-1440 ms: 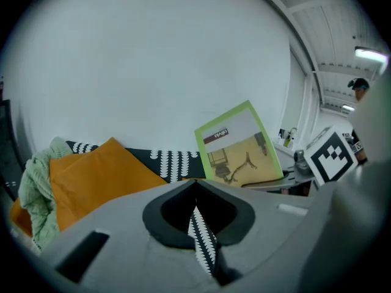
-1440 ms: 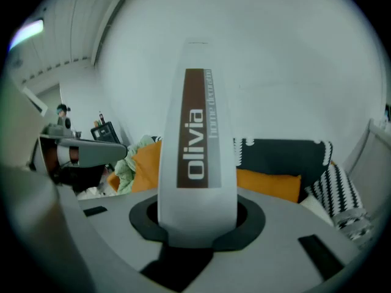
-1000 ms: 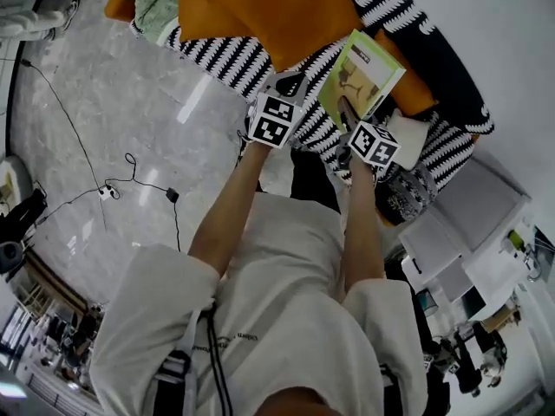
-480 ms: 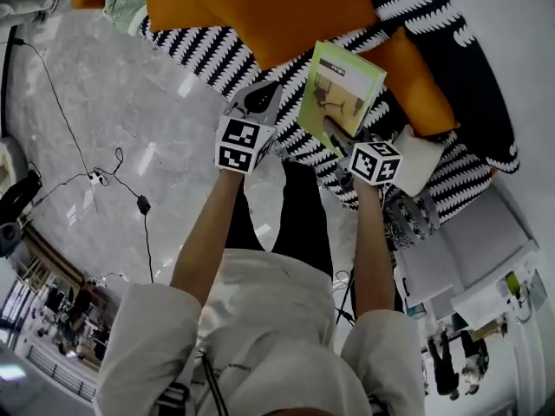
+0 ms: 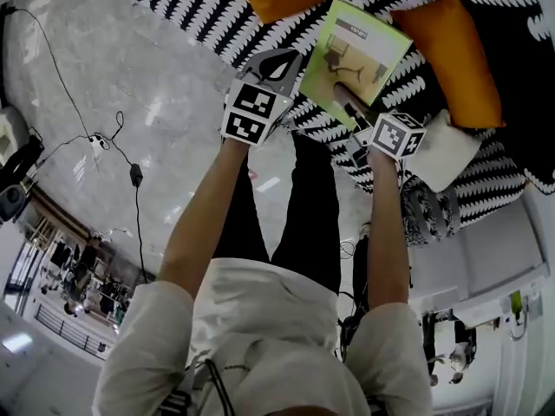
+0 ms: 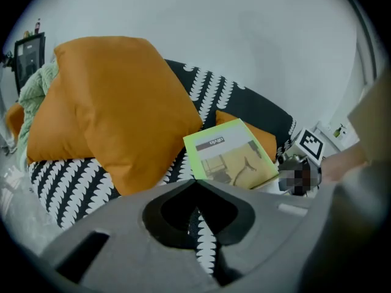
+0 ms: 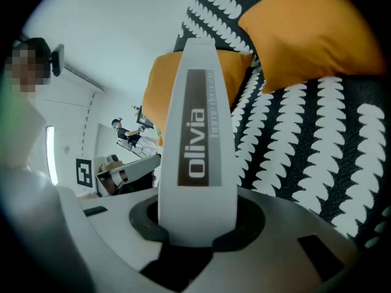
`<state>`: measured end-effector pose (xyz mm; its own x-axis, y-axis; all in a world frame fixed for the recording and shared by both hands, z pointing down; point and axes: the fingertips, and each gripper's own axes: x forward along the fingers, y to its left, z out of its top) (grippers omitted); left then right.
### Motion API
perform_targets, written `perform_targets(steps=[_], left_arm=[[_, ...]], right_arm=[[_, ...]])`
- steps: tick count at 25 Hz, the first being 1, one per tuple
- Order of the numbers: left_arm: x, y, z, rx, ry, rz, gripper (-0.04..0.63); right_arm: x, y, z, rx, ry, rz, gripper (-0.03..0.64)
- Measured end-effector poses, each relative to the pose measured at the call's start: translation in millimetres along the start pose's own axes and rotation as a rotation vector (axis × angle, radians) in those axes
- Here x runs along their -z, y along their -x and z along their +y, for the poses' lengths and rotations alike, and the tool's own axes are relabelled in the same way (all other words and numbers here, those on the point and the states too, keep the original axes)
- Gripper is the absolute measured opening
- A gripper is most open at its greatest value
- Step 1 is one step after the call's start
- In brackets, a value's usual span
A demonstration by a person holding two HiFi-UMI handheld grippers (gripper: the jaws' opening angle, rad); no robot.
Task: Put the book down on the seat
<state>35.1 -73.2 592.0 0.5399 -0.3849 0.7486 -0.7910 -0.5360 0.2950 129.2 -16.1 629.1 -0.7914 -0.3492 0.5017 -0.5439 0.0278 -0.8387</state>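
Gripping the lime-green softcover book [image 5: 355, 50] edge-on above the black-and-white patterned sofa seat [image 5: 217, 11], the right gripper [image 5: 354, 109] seems mid-placement and must next lay it flat and let go; the left gripper [image 5: 277, 63] hovers closed, empty.

You can read "olivia" down the spine of the book [image 7: 195, 139]; the smaller line beside it seems too blurred.
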Motion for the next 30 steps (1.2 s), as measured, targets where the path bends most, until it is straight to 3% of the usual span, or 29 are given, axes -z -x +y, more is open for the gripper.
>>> perform_targets(steps=[4,8,14,19,23,30], left_arm=[[22,-21,-7,0.017,-0.018,0.040,0.008],[30,-34,4,0.034,0.015,0.079,0.008],[60,-46,37,0.045,-0.013,0.078,0.008],[70,-46,17,0.055,-0.005,0.095,0.008],[78,-42,32,0.042,0.046,0.083,0.008],[93,-48,44,0.049,0.052,0.141,0.008]], right_arm=[[5,-6,-22,-0.036,-0.059,-0.025,0.129],[-2,-23,-31,-0.064,-0.099,-0.033,0.129],[2,-78,-21,-0.216,-0.228,-0.165,0.129],[10,-71,-25,-0.205,-0.349,-0.323,0.130],[11,-97,-13,-0.219,-0.392,-0.406,0.130],[13,-115,-16,-0.199,-0.392,-0.451,0.137]])
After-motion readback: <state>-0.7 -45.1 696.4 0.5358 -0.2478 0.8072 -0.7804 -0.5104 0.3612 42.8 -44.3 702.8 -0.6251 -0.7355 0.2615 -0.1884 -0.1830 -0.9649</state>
